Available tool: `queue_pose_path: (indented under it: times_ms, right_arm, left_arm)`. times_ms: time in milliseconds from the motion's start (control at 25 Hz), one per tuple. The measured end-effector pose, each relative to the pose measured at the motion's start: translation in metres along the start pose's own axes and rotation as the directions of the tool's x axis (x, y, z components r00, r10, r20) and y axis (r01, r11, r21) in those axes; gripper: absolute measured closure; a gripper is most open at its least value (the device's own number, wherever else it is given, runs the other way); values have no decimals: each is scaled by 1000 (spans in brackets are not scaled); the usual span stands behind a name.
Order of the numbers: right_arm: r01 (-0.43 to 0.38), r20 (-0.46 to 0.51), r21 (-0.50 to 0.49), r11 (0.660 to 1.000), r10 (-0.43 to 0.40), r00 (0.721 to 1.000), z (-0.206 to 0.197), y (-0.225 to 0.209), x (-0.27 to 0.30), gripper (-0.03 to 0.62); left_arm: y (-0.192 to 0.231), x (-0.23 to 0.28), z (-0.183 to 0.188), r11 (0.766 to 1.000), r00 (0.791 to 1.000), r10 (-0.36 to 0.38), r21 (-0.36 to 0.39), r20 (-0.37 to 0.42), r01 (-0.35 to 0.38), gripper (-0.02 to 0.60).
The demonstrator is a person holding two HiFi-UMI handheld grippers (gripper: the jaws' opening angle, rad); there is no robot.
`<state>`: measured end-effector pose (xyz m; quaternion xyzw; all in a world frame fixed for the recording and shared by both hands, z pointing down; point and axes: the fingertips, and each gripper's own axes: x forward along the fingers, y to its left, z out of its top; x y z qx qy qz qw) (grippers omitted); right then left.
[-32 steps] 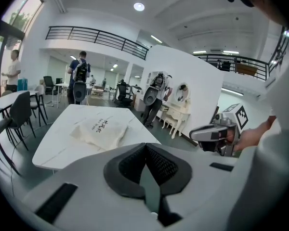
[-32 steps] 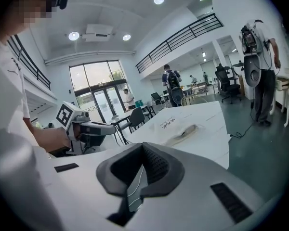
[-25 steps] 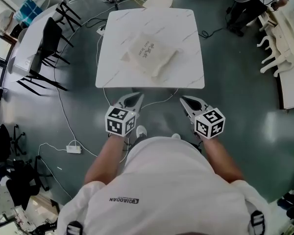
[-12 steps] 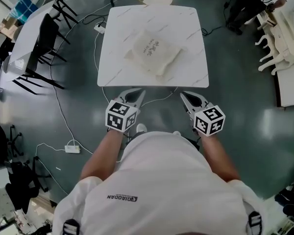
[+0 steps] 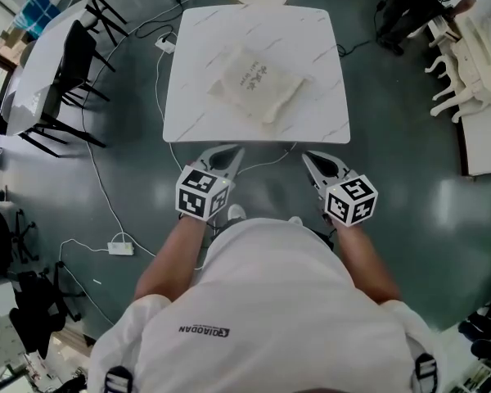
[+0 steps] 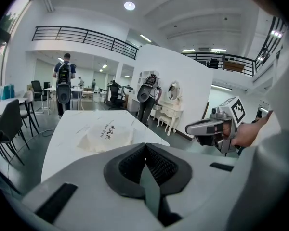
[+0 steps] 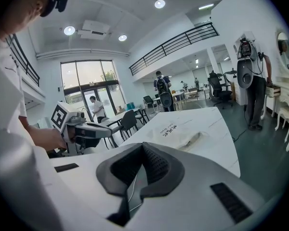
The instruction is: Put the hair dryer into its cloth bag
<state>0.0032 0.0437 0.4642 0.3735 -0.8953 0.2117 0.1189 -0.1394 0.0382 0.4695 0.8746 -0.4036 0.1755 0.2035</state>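
**Item:** L gripper [image 5: 231,154]. Jaws shut, nothing between them.
**Item:** R gripper [image 5: 309,159]. Same: shut, empty. Both are held side by side just short of the table's [image 5: 196,113] 6 o'clock edge, tips aimed to 12.
**Item:** cloth bag [image 5: 260,86]. Laid at table centre, 12 o'clock from both grippers and well apart from them. Printed side up; middle looks puffed.
**Item:** hair dryer. None seen outside the bag. This fits either a dryer already inside w/ grippers clear of it, or a dryer lying out of view; not settled.
**Handling note (judged):** cloth is limp, so any grip is best taken at an edge, one gripper per side, not on the bulge. Mouth seems to be at approx. the 4 o'clock edge, unconfirmed.
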Motion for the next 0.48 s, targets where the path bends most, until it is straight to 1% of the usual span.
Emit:
queue_pose_path:
  times_ms: [200,480]
  right_arm:
    - [-5,-8,-3,1000,5,1000,-1,0,-1,572]
    - [-7,-21,-3,1000,7,1000,-8,-2,-2,572]
  left_arm:
    - [-1,-3,3,1000,1000,4,-5,16,-3,554]
    - [-2,-1,2,1000,1000,9,-7,17,-9,554]
